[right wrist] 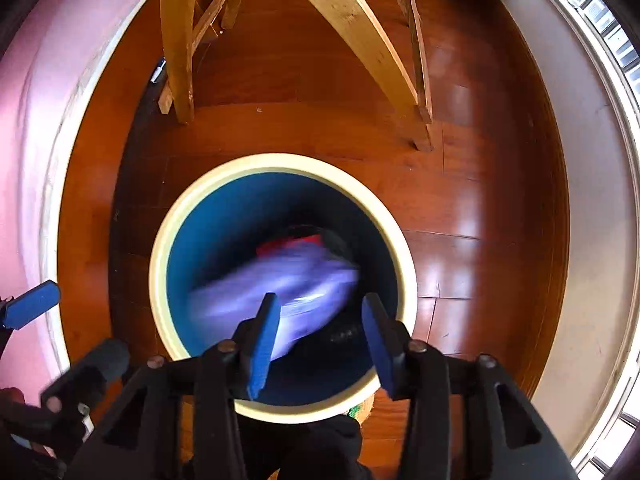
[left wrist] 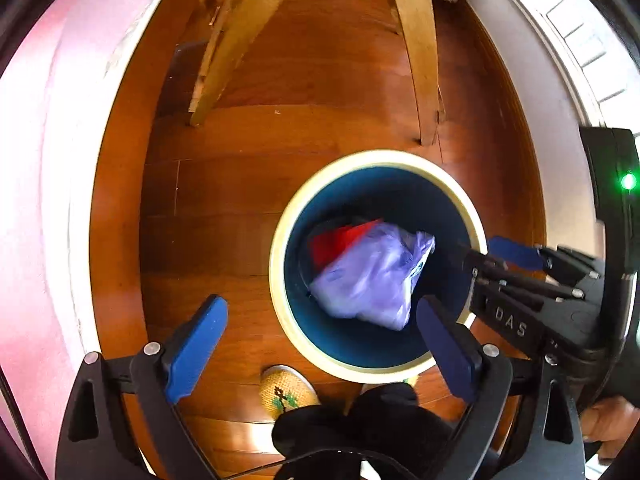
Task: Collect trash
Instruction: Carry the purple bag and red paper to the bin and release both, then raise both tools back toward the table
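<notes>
At the far left stands a pink wall point(left wrist: 36, 184) with a pale skirting board, and the wooden floor point(left wrist: 224, 200) runs from it under everything else; the left gripper point(left wrist: 316, 344) hangs over that floor, pointing straight down, its 2 blue pads point(left wrist: 196, 346) spread wide with nothing between them, so it is released. It sits mostly beside the bin rather than over it, only its right-hand pad overlapping the rim, which I judge leaves the opening free for the drop.

Further right, 2 pale wooden furniture legs point(left wrist: 416, 40) splay out across the upper floor; below them stands the bin point(left wrist: 280, 248), cream-rimmed and blue inside, placed upright so trash can be let go from above. Inside it lies the purple plastic bag point(left wrist: 372, 276), with a red scrap point(left wrist: 340, 240) tucked under its upper edge; in the right wrist view the bag is smeared by blur, so I judge it is dropping or settling.

The right gripper point(right wrist: 320, 340) points straight down over the near side of the bin's mouth, its pads parted partway and gripping nothing; the bag lies well below them, loose. A foot in a patterned slipper point(left wrist: 288, 392) rests near the bin's near edge, beside a dark trouser leg point(left wrist: 360, 420). At the far right, a white wall point(right wrist: 592, 240) and window frame curve past.
</notes>
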{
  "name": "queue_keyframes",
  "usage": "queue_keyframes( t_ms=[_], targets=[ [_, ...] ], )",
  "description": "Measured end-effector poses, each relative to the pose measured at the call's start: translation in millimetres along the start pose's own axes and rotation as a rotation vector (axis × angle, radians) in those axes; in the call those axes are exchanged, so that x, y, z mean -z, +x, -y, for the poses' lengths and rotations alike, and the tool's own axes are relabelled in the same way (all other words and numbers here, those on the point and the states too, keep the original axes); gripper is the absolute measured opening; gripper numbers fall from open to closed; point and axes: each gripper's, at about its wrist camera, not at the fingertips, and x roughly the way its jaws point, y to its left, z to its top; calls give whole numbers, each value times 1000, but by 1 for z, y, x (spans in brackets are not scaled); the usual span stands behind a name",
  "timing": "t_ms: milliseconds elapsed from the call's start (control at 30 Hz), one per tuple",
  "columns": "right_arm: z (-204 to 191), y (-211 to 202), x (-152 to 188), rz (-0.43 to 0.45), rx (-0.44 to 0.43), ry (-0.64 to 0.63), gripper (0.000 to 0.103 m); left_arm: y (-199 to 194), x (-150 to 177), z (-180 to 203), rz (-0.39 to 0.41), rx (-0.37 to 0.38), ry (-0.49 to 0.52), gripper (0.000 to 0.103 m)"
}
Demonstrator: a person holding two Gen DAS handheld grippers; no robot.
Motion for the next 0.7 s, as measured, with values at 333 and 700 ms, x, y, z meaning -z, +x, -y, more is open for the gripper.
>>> queue_keyframes(
  t_ms=[333, 700],
  targets=[
    [-6, -68, 5, 16, -39, 59, 49, -66, -6, -6, 10, -34, -11, 95],
    [-6, -209, 28, 50, -31, 85, 49, -228, -4, 7, 81, -23, 36, 95]
  ],
)
